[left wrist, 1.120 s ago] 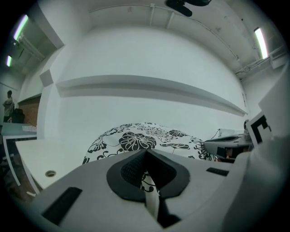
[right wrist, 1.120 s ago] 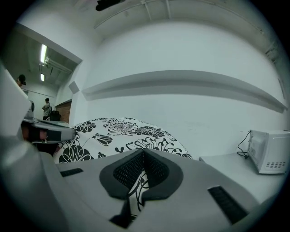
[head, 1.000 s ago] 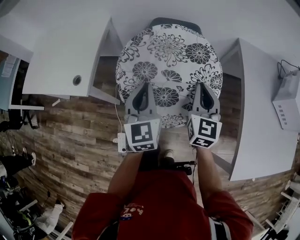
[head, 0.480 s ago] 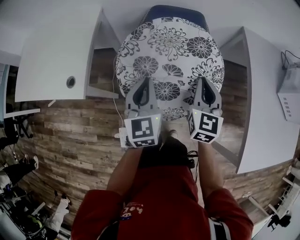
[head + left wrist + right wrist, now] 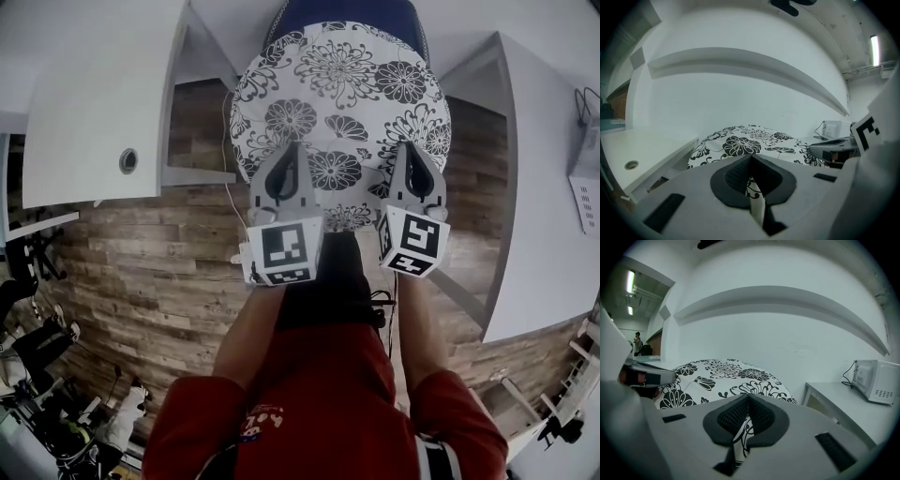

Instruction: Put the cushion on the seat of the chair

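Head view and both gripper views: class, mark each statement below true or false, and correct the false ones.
1. The left gripper and the right gripper are each shut on the near edge of the round white cushion with black flowers. True.
2. The white microwave stands on the left-hand white desk. False: it stands on the right-hand white desk.
3. The left-hand white desk has a round hole in its top. True.
4. The floor is grey carpet. False: it is wooden planks.
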